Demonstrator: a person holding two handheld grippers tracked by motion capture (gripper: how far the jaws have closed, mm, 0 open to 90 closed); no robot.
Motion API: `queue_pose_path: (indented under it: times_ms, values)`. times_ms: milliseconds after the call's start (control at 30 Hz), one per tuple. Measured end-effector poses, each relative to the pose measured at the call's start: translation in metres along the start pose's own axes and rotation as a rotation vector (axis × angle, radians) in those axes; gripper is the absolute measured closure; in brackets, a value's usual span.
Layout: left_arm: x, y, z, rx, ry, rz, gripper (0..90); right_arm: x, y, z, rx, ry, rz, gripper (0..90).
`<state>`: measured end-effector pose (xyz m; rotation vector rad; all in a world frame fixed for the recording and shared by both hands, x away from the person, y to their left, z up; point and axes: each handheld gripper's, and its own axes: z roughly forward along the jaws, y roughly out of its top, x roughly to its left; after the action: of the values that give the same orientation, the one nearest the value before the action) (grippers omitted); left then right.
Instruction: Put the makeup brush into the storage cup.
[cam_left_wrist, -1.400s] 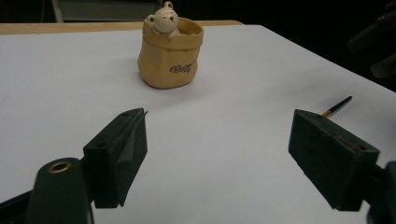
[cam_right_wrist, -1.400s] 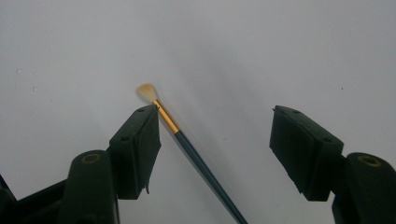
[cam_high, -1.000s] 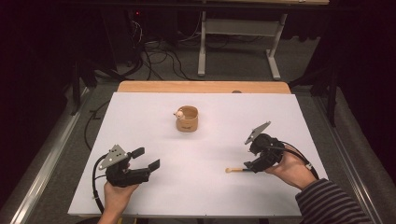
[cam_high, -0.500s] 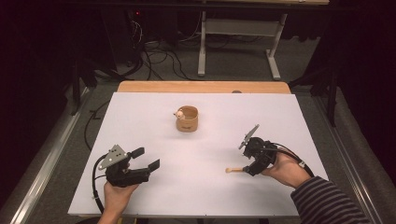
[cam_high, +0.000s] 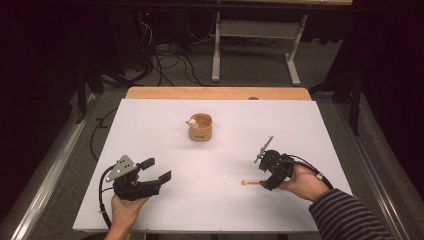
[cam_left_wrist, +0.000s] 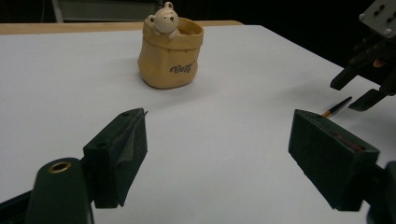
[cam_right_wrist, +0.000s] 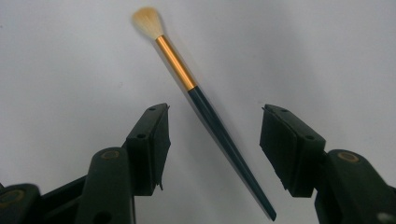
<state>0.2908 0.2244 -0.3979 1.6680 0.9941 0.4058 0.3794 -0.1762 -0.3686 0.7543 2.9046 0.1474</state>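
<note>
**Right tool over brush, jaws closing, no grip yet**

Currently the left tool (cam_high: 159, 170) sits at the near left of the white bench (cam_high: 150, 125), held in the person's left hand (cam_high: 124, 210). Its jaws stand wide apart with nothing between them; in the left gripper view only bare bench surface lies in the gap.

Further right, toward the middle and far part of the bench, stands a tan bag-shaped pot (cam_high: 200, 128) with a small bear figure (cam_left_wrist: 163, 18) peeking over its rim. It is upright, well apart from both tools.

At the near right, the right tool (cam_high: 265, 182) is tipped down over a paintbrush (cam_right_wrist: 201, 100) lying flat on the bench. Jaws have just been closing but are not yet on the handle: in the right gripper view the dark handle runs diagonally through the gap, with bench showing on both sides of it. The pale bristles (cam_right_wrist: 147, 21) and gold ferrule (cam_right_wrist: 175, 63) point away beyond the jaw tips. The right hand (cam_high: 305, 182), in a striped sleeve (cam_high: 350, 215), holds this tool.
</note>
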Motion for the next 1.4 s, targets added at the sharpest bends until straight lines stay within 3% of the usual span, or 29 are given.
queue_pose_path:
  times_ms: [733, 1000, 1200, 1400]
  values:
    - [0.000, 0.000, 0.000, -0.001, 0.000, 0.001, 20.4, 0.000, 0.004, 0.018, 0.080, 0.002, -0.013, 45.2]
    - [0.000, 0.000, 0.000, 0.000, 0.001, 0.000, 20.5, -0.003, 0.004, 0.023, 0.112, 0.018, -0.012, 53.0]
    - [0.000, 0.000, 0.000, 0.000, 0.001, 0.000, 20.5, -0.004, 0.005, 0.024, 0.114, 0.048, -0.005, 61.8]
    - [0.000, 0.000, -0.001, -0.001, 0.001, 0.002, 20.5, -0.005, 0.005, 0.023, 0.114, 0.049, -0.006, 68.5]
